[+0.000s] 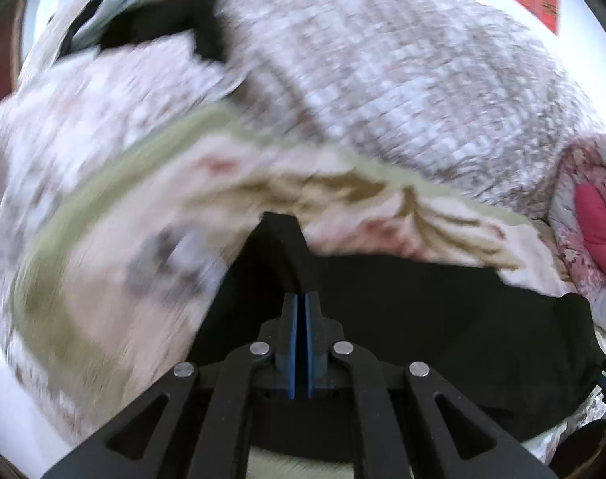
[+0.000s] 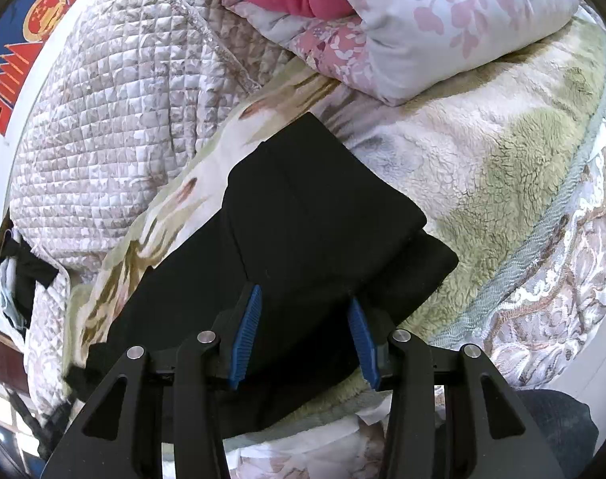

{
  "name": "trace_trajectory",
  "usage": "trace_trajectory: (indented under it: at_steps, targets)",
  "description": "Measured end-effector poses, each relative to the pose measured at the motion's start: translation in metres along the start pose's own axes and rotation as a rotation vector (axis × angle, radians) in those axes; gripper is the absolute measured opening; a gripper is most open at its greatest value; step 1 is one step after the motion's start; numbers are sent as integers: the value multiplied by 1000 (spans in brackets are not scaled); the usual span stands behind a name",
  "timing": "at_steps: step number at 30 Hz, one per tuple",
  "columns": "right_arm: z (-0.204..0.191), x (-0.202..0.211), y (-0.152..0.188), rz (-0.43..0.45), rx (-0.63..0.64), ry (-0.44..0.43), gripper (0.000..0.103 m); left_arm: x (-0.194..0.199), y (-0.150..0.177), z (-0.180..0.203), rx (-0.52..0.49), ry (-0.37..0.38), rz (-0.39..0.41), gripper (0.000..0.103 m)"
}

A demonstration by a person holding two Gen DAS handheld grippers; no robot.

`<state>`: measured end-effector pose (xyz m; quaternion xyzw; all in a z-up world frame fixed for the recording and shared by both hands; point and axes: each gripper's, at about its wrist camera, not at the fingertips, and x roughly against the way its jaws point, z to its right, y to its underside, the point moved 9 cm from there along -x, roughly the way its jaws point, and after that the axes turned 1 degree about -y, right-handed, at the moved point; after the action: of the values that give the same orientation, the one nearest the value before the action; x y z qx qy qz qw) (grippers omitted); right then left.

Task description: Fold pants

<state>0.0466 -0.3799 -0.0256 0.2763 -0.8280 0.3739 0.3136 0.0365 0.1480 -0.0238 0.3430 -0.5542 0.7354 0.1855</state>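
The black pants [image 2: 303,219] lie partly folded on a fleece blanket on the bed. In the right wrist view one end is doubled over the layer below it. My right gripper [image 2: 305,299] is open, its blue pads [image 2: 249,327] apart just above the pants' near part, holding nothing. In the left wrist view, which is blurred, my left gripper [image 1: 302,299] is shut on a fold of the pants [image 1: 422,319], and a strip of black cloth runs up from between its pads.
A cream and green fleece blanket [image 2: 502,167] covers the bed. A quilted beige cover [image 2: 115,111] lies behind it. A pink floral duvet [image 2: 422,20] is piled at the far end. Dark clothing [image 2: 23,275] sits at the left edge.
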Motion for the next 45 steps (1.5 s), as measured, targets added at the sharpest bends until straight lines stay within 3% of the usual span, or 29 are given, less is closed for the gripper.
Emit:
trace_trajectory:
  at_steps: [4, 7, 11, 19, 22, 24, 26, 30, 33, 35, 38, 40, 45]
  targets:
    - [0, 1, 0, 1, -2, -3, 45, -16, 32, -23, 113, 31, -115, 5]
    - [0, 2, 0, 9, -5, -6, 45, -20, 36, -24, 168, 67, -124, 7]
    - [1, 3, -2, 22, -15, -12, 45, -27, 34, -22, 202, 101, -133, 22]
    - [8, 4, -13, 53, -50, -18, 45, -39, 25, -12, 167, 89, -128, 21]
    - [10, 3, -16, 54, -67, -26, 43, -40, 24, -11, 151, 71, -129, 10]
    - [10, 2, -17, 52, -65, -23, 35, -40, 24, -10, 149, 64, -134, 8]
    - [12, 0, -19, 46, -78, -17, 16, -37, 23, -10, 141, 64, -131, 6]
    - [0, 17, -26, 68, -61, -55, 9, -18, 12, -12, 154, 65, -103, 4]
    - [-6, 32, -28, 82, -61, -83, 9, 13, 2, -13, 153, 72, -48, 4]
    - [5, 30, -25, 74, -62, -38, 9, 22, 4, -14, 143, 68, -36, 4]
    - [29, 13, -12, -1, -122, 14, 9, 9, 26, -22, 137, 38, -96, 4]
    - [29, 12, -10, 0, -114, 21, 9, -5, 41, -27, 168, 27, -159, 4]
    - [26, 15, -12, -5, -89, 40, 16, -3, 42, -25, 142, -4, -158, 6]
